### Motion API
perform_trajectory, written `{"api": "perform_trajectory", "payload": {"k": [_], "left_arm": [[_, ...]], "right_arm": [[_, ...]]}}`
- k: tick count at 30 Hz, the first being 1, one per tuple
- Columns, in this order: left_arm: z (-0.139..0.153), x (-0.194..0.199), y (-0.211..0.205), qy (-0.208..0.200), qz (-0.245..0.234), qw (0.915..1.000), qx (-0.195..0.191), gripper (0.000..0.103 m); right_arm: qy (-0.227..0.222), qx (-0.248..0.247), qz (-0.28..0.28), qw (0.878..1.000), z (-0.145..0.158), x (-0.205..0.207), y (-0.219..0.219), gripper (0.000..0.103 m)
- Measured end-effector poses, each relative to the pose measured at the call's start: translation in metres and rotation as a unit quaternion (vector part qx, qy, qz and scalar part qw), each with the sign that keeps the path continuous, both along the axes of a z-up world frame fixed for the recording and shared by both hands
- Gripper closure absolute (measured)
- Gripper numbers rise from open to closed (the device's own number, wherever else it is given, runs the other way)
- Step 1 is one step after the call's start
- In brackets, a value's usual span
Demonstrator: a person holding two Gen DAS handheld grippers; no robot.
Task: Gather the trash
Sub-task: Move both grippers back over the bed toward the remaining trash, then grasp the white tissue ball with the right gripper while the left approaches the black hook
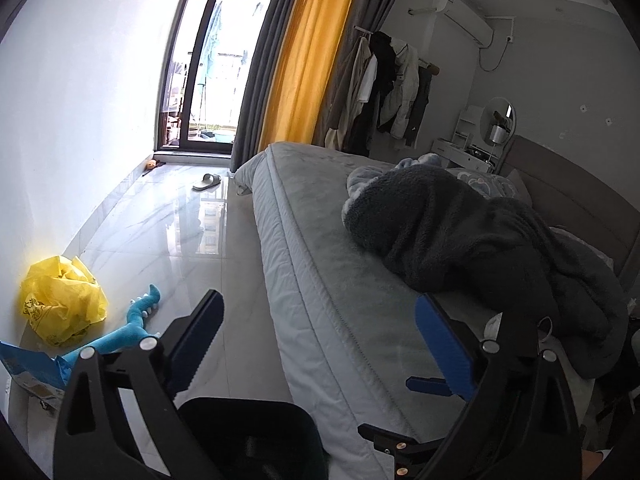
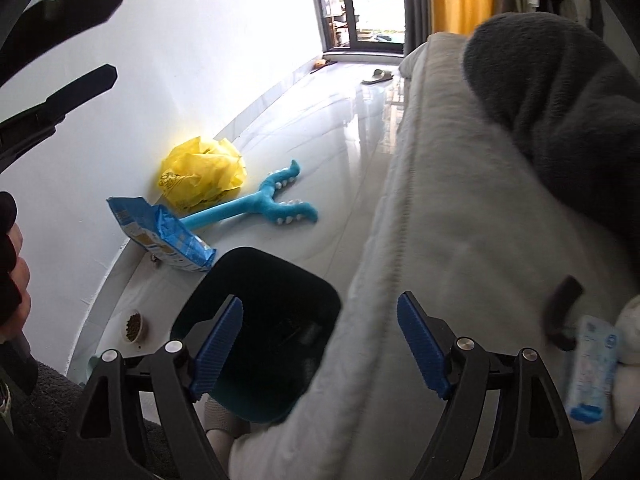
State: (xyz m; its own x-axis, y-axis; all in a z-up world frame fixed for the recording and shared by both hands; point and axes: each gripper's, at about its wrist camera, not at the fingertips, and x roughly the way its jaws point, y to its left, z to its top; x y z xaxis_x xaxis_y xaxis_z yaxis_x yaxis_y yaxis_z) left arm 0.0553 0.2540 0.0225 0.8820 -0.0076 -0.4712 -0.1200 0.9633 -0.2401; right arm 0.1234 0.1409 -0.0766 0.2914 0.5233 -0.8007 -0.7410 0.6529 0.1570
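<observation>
A dark teal trash bin [image 2: 260,332] stands on the floor against the bed's side, right under my right gripper [image 2: 320,308], which is open with nothing between its blue pads. My left gripper [image 1: 320,308] is open and empty too, held over the bed's edge with the bin [image 1: 248,436] below it. It also shows at the upper left of the right wrist view, as the left gripper [image 2: 114,32]. By the wall lie a crumpled yellow plastic bag [image 2: 204,172], a torn blue packet [image 2: 160,236] and a blue forked toy [image 2: 272,204]. A light blue tissue pack [image 2: 592,376] lies on the bed.
The grey bed [image 1: 320,240] fills the right side, with a dark fleece blanket [image 1: 460,240] heaped on it. A small bowl of kibble [image 2: 132,326] sits on the glossy tile floor [image 1: 180,220] near the bin. A slipper [image 1: 206,181] lies by the balcony door. A person's hand [image 2: 12,260] shows at left.
</observation>
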Motion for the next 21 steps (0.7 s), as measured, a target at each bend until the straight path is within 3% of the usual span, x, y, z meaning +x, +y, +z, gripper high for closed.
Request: {"api": "perform_trajectory", "payload": {"k": [21], "left_arm": [[-0.017, 0.040, -0.067, 0.052, -0.039, 0.9978, -0.013, 0.005]], "right_arm": [[-0.063, -0.011, -0.130, 0.989, 0.033, 0.059, -0.132, 0.022]]}}
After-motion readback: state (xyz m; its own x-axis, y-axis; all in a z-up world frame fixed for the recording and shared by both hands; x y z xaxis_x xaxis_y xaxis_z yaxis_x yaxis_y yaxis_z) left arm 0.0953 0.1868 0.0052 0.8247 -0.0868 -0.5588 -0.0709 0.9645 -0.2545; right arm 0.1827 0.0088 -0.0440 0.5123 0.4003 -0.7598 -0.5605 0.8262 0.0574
